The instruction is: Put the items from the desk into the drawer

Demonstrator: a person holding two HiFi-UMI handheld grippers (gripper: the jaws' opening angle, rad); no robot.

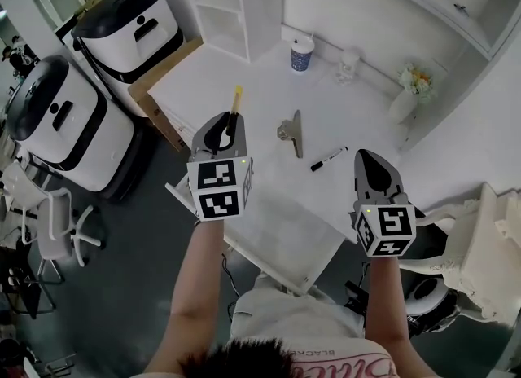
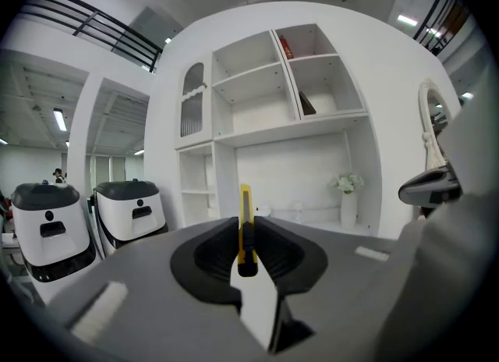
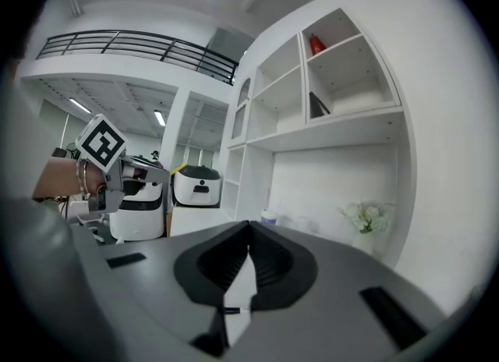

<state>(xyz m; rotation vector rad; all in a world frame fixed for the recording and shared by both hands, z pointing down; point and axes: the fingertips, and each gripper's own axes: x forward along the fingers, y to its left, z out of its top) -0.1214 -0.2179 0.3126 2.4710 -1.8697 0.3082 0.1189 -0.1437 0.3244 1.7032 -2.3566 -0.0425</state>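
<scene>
Head view: both forearms are held fwd over the desk, the left gripper is clamped on a yellow cutter (prob. a utility knife) sticking out past its tips, the right gripper is pressed shut on nothing, w/ marker and clip lying on the desk.

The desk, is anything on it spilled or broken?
Nothing stands out. The cup and vase stand upright, the clip and marker lie flat on the desk, nothing spilled.
</scene>
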